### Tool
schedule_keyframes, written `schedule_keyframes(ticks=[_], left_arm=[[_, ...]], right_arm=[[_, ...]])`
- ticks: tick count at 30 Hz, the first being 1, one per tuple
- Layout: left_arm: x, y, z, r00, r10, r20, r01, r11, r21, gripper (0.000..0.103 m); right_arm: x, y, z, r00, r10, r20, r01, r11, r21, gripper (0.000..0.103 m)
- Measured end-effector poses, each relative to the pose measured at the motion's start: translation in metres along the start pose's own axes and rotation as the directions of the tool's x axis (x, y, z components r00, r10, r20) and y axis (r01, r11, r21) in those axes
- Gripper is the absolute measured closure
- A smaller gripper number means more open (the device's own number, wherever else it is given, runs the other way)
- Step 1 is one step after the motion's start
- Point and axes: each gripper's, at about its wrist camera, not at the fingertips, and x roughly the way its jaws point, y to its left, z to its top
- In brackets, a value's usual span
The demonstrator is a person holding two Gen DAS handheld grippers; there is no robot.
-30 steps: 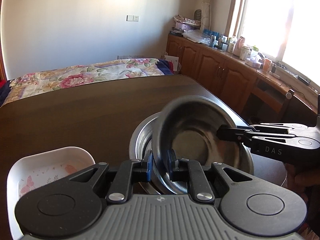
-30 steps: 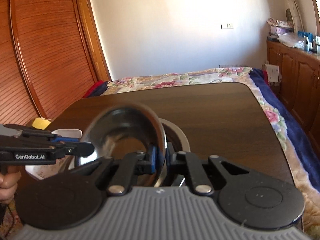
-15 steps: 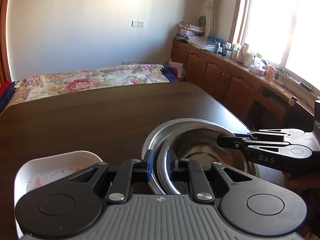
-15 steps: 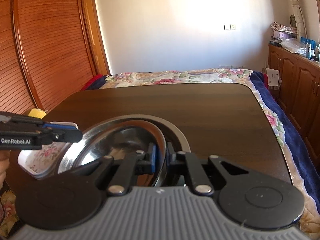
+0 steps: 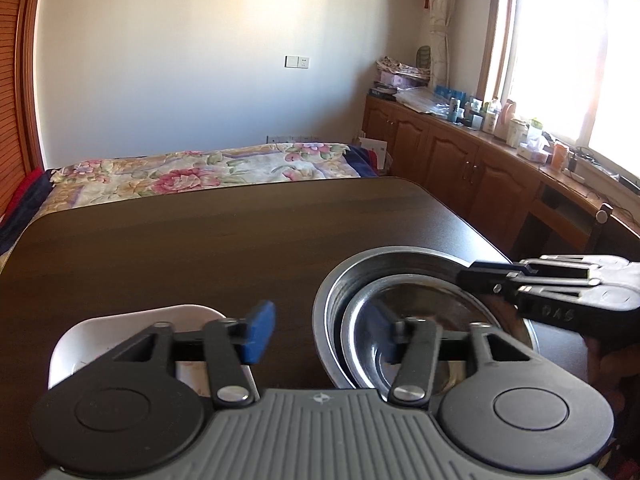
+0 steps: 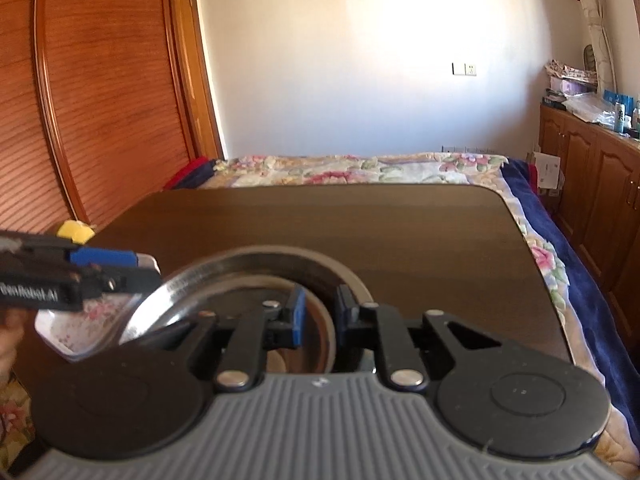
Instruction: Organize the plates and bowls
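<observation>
Released since half a second ago: the smaller steel bowl (image 5: 404,312), then pinched at its near rim by the left gripper (image 5: 324,330) and at its far rim by the right gripper (image 6: 320,314), now sits nested inside the larger steel bowl (image 5: 400,258) on the dark wooden table (image 5: 208,240). Left gripper: fingers spread wide, holding nothing; blue pad of one finger (image 5: 258,330) hangs over bare table between the bowls and the white dish, the other over the inner bowl. Right gripper: fingers parted a moderate way, straddling the bowls' rim, gripping nothing so far as the right wrist view shows; the view is blurred, so contact with the rim cannot be told. Inner bowl: seated level within the outer, rims roughly concentric, offset a little toward the near side. White floral dish (image 5: 132,332): just beside the nested bowls, to their left, apart from them, partly hidden behind the left gripper's body. Yellow object (image 6: 76,232): at the table's far left edge, too small to identify. Judgement: the nesting step for the two steel bowls looks complete; the white dish appears the remaining unsorted item, and both grippers are free to turn to it.
</observation>
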Motion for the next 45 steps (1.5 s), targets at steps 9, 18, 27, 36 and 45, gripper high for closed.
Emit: schedule_keyframes(ticks=[9,18,27,36,45], left_arm=[[0.007,-0.004,-0.005,1.0,0.015,0.002,-0.015,1.0,0.0,0.015],[0.01,-0.006,-0.017,1.0,0.009,0.015,-0.009,1.0,-0.026,0.013],[0.013,-0.016,-0.025,0.999,0.033,-0.002,-0.033,0.999,-0.008,0.018],[0.019,-0.018,-0.024,0.999,0.033,-0.024,-0.034,0.999,-0.009,0.042],[0.022,-0.021,-0.027,0.999,0.03,-0.034,-0.03,1.0,-0.008,0.056]], right_arm=[[-0.014,-0.016,0.002,0.996,-0.072,0.057,0.073,0.997,-0.004,0.051],[-0.009,-0.033,-0.012,0.995,-0.085,0.051,0.086,0.996,-0.018,0.037],[0.002,-0.031,-0.019,1.0,-0.004,0.027,0.004,1.0,-0.001,0.037],[0.007,-0.03,-0.021,0.998,0.055,-0.003,-0.055,0.998,0.025,0.037],[0.009,-0.023,-0.025,0.997,0.079,-0.021,-0.078,0.996,0.031,0.044]])
